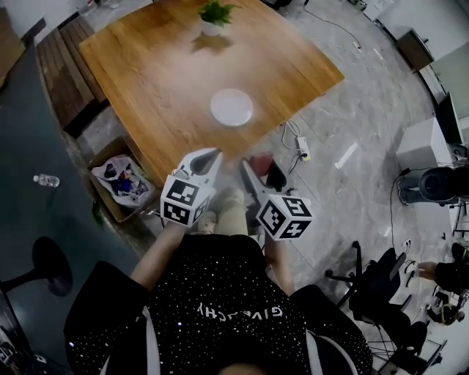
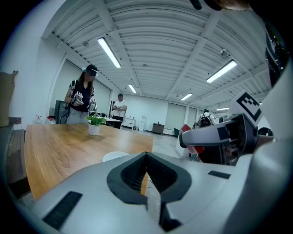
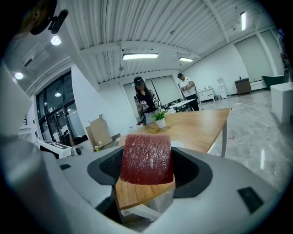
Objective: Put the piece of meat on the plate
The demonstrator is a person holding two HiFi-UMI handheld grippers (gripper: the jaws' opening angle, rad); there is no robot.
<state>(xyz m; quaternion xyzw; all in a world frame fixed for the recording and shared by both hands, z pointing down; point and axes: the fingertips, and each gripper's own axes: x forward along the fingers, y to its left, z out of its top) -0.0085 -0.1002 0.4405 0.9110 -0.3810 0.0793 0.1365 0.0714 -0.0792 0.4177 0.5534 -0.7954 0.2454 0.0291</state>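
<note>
Holding the piece of meat (image 3: 146, 157) short of the plate (image 1: 231, 107).
Clamped upright between fingers (image 3: 194, 172) of the right gripper (image 1: 261, 170), it hangs off the tabletop (image 1: 161, 66) edge; the left gripper (image 2: 146, 160) has its fingers pressed together, empty, likely unneeded.

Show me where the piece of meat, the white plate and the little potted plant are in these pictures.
piece of meat (image 3: 146, 159): right gripper view, middle of its red face.
white plate (image 1: 231, 107): head view, its centre.
potted plant (image 1: 216, 12): head view, its green leaves.

Plate (image 2: 114, 156) near rim hidden behind left hand-held gripper (image 2: 146, 157); meat (image 1: 260, 162) blurred.
</note>
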